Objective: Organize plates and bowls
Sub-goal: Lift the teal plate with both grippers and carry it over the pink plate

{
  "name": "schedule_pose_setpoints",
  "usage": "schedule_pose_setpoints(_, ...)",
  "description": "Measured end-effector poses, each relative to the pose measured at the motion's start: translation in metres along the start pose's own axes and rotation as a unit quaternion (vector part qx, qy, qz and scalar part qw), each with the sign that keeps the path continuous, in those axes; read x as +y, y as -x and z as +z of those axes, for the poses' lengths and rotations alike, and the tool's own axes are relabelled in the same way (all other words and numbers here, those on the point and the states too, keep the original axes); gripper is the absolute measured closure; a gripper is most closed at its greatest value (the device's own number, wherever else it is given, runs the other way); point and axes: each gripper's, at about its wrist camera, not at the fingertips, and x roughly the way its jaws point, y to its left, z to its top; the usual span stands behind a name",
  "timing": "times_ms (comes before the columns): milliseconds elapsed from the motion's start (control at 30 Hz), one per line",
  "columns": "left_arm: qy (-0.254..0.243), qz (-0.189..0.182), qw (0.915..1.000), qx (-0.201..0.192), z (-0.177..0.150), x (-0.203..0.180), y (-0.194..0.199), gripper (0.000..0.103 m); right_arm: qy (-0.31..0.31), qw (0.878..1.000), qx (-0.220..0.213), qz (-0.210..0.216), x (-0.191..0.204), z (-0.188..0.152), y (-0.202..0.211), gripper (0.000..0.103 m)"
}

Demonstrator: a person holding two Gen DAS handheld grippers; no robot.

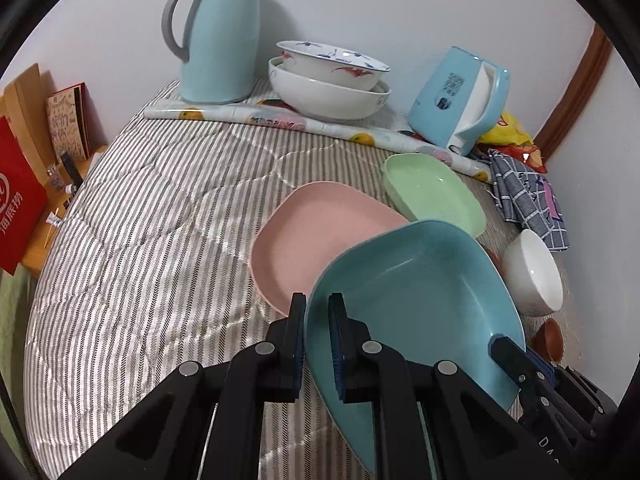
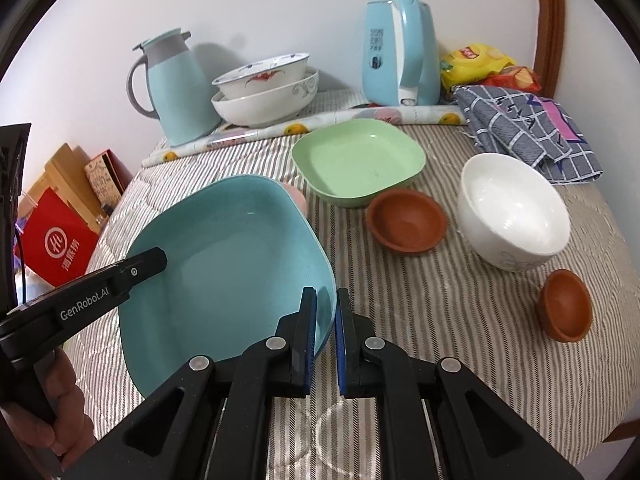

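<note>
Both tongs grip one blue plate [image 2: 224,264] by opposite rims: the left tongs [image 1: 318,344] clamp narrow on its near-left edge, the right tongs [image 2: 326,336] on its right edge. It hangs tilted above the striped surface [image 1: 152,208], partly over a pink plate [image 1: 320,236]. Beyond lie a green plate [image 2: 356,158], a white bowl [image 2: 516,212] and two small brown bowls [image 2: 406,220]. Two stacked white bowls [image 1: 328,80] stand by the wall, beside a blue jug [image 1: 220,36].
</note>
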Motion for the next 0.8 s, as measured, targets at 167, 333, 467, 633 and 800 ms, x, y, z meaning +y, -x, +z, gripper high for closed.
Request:
schedule_pose_setpoints(167,0.007,0.002,1.0000,0.005,0.007,0.009,-0.009,0.092,0.009,1.000,0.010,-0.002,0.008,0.006,-0.013,0.094)
schedule_pose_setpoints(333,0.020,0.003,0.9997,0.012,0.015,0.021,-0.018,0.092,0.019,1.000,0.018,-0.003,0.017,0.014,-0.024,0.094)
schedule_pose_setpoints(467,0.030,0.003,0.9994,0.018,0.018,0.029,-0.026,0.092,0.030,0.999,0.023,-0.004,0.024,0.021,-0.033,0.094)
schedule_pose_setpoints(633,0.036,0.003,0.9991,0.023,0.022,0.034,-0.034,0.092,0.035,0.999,0.034,-0.003,0.028,0.026,-0.045,0.094)
schedule_pose_setpoints(800,0.037,0.002,0.9990,0.025,0.026,0.035,-0.041,0.092,0.039,0.998,0.038,-0.008,0.029,0.031,-0.054,0.094)
